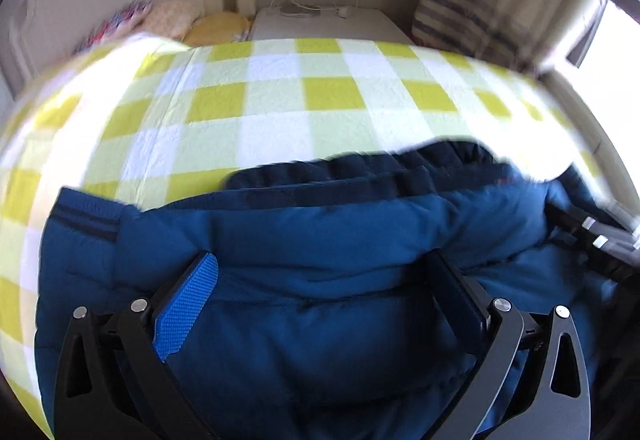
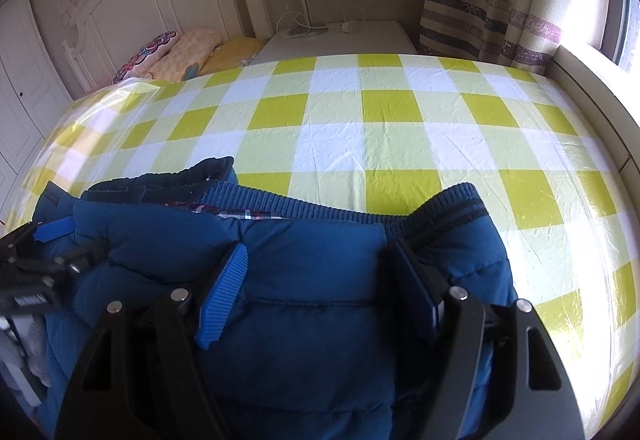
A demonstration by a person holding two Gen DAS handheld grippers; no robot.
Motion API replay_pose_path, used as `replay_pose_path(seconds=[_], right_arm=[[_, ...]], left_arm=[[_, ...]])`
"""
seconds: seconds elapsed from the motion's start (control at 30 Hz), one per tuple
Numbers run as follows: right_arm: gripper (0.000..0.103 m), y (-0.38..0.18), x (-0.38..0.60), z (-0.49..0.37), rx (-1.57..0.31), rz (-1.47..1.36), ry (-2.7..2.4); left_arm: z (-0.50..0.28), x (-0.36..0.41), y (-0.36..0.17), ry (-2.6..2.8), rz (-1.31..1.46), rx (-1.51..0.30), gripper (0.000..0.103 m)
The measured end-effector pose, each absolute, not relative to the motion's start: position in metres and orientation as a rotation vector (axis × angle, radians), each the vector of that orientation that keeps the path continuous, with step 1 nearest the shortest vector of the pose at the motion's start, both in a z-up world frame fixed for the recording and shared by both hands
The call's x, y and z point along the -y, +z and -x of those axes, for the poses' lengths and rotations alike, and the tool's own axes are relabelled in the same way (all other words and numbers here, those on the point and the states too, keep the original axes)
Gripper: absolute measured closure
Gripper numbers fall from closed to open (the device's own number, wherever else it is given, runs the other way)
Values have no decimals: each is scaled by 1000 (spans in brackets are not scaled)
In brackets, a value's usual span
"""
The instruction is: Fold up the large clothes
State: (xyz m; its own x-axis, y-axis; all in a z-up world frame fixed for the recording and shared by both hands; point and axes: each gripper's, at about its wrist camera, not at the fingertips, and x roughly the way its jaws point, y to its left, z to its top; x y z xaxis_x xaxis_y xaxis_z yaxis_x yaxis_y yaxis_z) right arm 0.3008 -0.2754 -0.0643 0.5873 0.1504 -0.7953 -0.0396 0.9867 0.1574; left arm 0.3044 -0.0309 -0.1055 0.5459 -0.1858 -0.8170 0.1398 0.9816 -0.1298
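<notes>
- Blue puffer jacket [image 2: 304, 280] lies bunched at the near edge of the bed, on the yellow-and-white checked sheet [image 2: 392, 112]; ribbed collar [image 2: 312, 206] and a strip of plaid lining face the far side
- Progress, judged: early to middle; the jacket is gathered into a thick heap, not a flat, squared packet; no clean fold line shows; flattening and final folds appear left to do
- Right tongs [image 2: 316, 280] stand wide, padded cloth bulging between them just below the collar; whether the pads press it or only straddle it I cannot tell
- Left tongs [image 1: 324, 280] likewise wide over the quilted bulk, near a striped cuff [image 1: 86, 222]; grip equally unclear
- Hidden: the near part of the jacket is cut off by both frames; sleeves mostly tucked out of sight; the left view is smeared, so seams and hem are hard to read
- Each view shows the other tongs only as a dark fragment at its edge
</notes>
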Motion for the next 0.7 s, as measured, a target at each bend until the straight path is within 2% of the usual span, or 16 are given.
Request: replay_pose_path(seconds=[0.13, 0.23, 0.3, 0.47, 0.6, 0.7], right_arm=[[30, -65, 277, -301, -935, -140, 117], [29, -65, 277, -301, -937, -142, 116], [29, -65, 276, -300, -936, -144, 115], [29, -53, 264, -303, -983, -57, 51], [28, -17, 214, -285, -877, 47, 147], [24, -13, 159, -275, -849, 144, 321]], left_arm=[[-303, -37, -88, -65, 135, -931, 4], [-309, -59, -122, -21, 44, -1010, 4], [-308, -64, -126, -36, 88, -998, 4], [-305, -51, -124, 15, 3, -963, 4], [-306, -56, -124, 8, 31, -962, 4], [-304, -56, -124, 10, 27, -958, 4]])
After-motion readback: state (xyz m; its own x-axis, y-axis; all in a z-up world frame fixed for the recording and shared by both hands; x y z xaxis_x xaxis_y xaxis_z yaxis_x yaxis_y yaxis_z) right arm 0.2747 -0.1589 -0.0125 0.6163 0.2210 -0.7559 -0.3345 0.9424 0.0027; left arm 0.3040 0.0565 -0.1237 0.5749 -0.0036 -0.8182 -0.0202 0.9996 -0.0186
